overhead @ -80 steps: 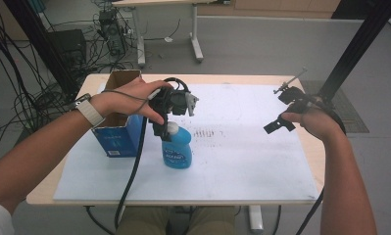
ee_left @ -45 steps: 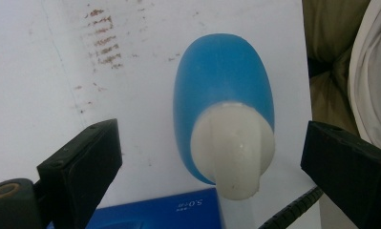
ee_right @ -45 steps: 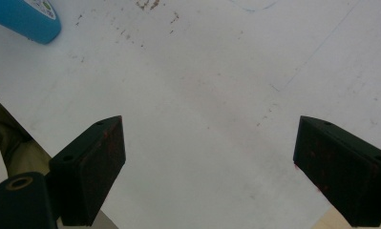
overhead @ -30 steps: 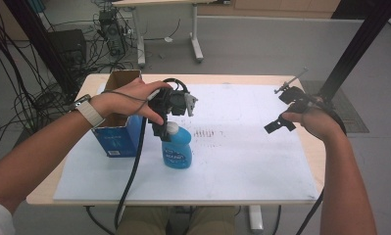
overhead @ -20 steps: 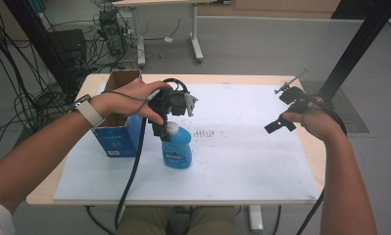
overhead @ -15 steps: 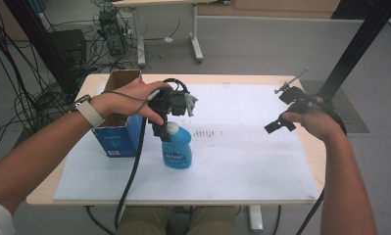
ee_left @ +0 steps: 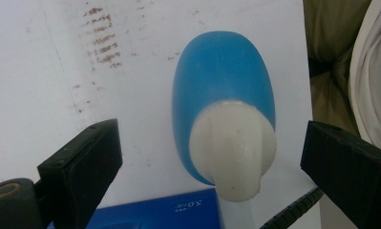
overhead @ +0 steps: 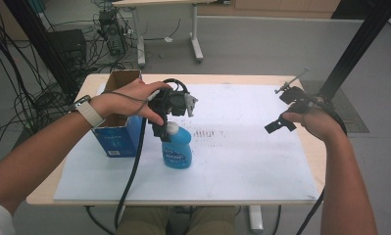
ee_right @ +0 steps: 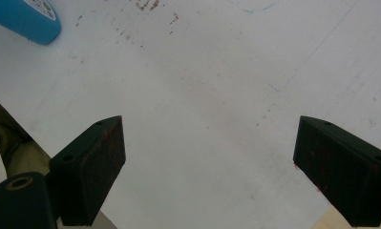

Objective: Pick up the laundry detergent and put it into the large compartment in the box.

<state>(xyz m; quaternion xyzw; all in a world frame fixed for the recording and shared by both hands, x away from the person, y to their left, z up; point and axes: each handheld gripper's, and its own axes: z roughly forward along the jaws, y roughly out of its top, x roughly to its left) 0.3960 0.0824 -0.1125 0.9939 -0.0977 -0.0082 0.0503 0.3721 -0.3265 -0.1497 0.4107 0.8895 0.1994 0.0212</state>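
Two jaws of your left gripper (ee_left: 212, 157) stand wide apart, one on each side of the white cap (ee_left: 232, 145) of the blue bottle (overhead: 177, 149), touching neither side. Just beside the bottle, past your left hand (overhead: 127, 100), stands the open cardboard box (overhead: 119, 115). Farther off, your right gripper (ee_right: 209, 167) hangs with jaws spread over the white mat (ee_right: 216, 95).

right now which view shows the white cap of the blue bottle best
The left gripper view: the white cap sits large and sharp between the open jaws, seen from above. The high view shows the cap small, tucked under the left gripper. The right gripper view catches a corner of the blue bottle.
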